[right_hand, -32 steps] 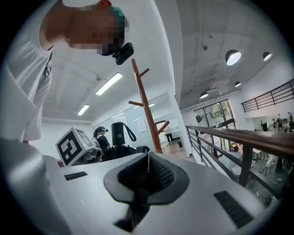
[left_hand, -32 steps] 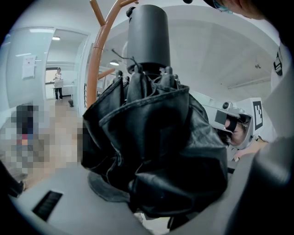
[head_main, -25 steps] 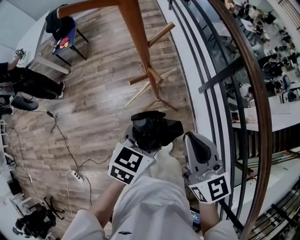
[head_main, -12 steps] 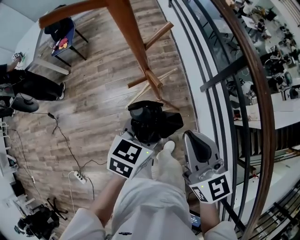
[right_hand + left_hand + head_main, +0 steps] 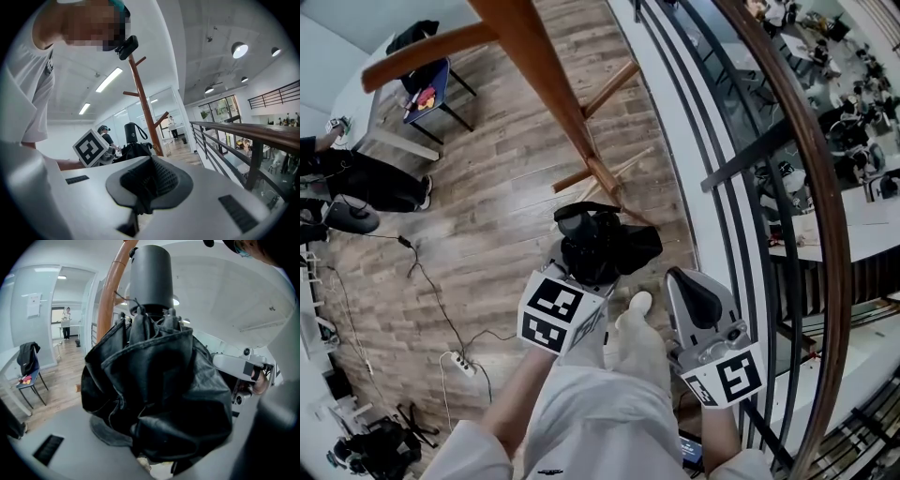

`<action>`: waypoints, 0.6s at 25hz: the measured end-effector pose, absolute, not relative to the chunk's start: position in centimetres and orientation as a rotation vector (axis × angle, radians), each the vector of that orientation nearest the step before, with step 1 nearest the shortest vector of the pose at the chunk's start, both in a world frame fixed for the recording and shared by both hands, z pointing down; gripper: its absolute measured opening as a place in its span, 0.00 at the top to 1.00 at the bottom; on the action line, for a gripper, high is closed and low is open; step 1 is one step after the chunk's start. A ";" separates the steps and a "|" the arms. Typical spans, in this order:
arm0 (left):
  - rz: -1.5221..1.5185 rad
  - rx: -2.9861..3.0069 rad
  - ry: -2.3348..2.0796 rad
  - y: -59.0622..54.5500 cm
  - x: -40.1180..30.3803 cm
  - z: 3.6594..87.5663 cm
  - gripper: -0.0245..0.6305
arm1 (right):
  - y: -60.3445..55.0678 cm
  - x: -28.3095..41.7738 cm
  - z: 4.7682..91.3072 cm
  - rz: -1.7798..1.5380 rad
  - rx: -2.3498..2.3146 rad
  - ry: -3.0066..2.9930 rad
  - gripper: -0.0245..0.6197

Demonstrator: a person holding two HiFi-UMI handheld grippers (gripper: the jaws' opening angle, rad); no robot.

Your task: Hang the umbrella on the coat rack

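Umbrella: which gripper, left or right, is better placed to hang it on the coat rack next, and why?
Left. The left gripper grips the folded umbrella, with the coat rack just ahead of it. The right gripper is shut on nothing, off beside the railing.

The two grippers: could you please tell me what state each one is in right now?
Left gripper: closed on the folded black umbrella.
Right gripper: closed, holding nothing.
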State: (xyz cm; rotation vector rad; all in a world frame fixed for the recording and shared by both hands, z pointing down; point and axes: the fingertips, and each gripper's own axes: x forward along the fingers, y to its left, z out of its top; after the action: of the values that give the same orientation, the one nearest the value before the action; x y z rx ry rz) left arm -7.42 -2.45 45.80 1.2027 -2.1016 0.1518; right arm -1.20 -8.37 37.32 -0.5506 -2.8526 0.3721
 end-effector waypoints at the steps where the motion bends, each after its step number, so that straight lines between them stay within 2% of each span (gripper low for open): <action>1: 0.151 1.203 -2.103 -2.6 -7.7 45.9 0.59 | -8.4 -1.4 37.3 0.386 -0.553 -2.854 0.91; 15: 0.152 1.194 -2.091 -2.9 -9.8 46.8 0.59 | -7.9 -3.1 37.2 0.444 -0.582 -2.847 0.91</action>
State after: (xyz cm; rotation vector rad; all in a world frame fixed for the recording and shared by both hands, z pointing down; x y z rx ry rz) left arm -9.79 -2.93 46.82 1.1937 -2.0908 0.1523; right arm -3.09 -7.93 37.20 -0.5824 -2.8468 0.4442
